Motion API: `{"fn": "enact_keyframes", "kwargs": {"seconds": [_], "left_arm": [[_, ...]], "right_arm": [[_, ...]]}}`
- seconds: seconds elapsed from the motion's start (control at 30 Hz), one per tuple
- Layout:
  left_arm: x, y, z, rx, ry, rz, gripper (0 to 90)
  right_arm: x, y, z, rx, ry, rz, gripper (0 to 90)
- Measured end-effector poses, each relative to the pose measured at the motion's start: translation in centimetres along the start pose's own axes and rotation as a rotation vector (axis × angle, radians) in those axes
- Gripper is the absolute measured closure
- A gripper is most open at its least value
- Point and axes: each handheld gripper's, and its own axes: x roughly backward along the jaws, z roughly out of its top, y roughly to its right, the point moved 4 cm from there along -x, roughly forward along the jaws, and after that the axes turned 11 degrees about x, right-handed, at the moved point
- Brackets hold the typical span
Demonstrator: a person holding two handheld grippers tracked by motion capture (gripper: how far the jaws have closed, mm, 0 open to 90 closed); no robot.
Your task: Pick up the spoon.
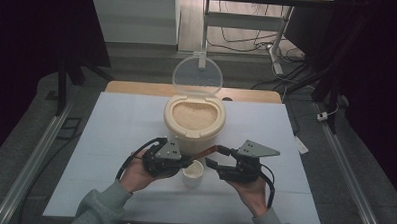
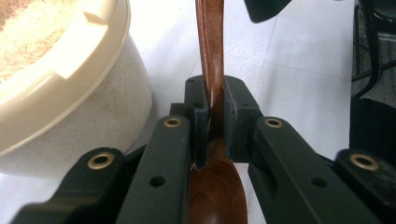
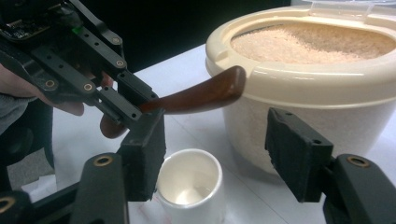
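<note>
A cream rice container [image 1: 194,123] stands at the table's middle, its clear lid [image 1: 197,75] tipped up, full of rice [image 3: 317,39]. In front of it sits a small white cup [image 1: 193,174], seen empty in the right gripper view [image 3: 192,186]. My left gripper [image 1: 185,161] is shut on a brown wooden spoon [image 2: 211,70], clamped near where the handle meets the bowl. The handle [image 3: 201,95] points toward my right gripper [image 1: 211,157], which stands open [image 3: 215,149] just below the handle's tip, above the cup.
The white table top [image 1: 110,139] has free room on both sides of the container. A wooden board edge [image 1: 137,88] lies behind it. Cables and table legs [image 1: 279,45] fill the floor beyond. Metal rails [image 1: 40,151] run along each side.
</note>
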Motion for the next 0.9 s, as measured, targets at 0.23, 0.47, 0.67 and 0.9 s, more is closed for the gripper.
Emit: {"fn": "enact_keyframes", "kwargs": {"seconds": [0.23,0.47,0.67,0.9], "left_arm": [[-0.43,0.28,-0.02,-0.006,-0.009,-0.006,80.6],[-0.53,0.46,-0.01,-0.015,-0.014,-0.01,80.6],[-0.61,0.53,-0.11,-0.03,-0.026,-0.01,80.6],[-0.62,0.68,-0.11,-0.038,-0.024,-0.007,80.4]], "right_arm": [[-0.47,-0.51,0.17,-0.022,0.044,0.006,49.8],[-0.44,-0.66,0.32,-0.056,0.084,0.013,60.9],[-0.27,-0.81,0.64,-0.105,0.155,0.075,73.9],[-0.19,-0.85,0.94,-0.152,0.216,0.16,82.6]]}}
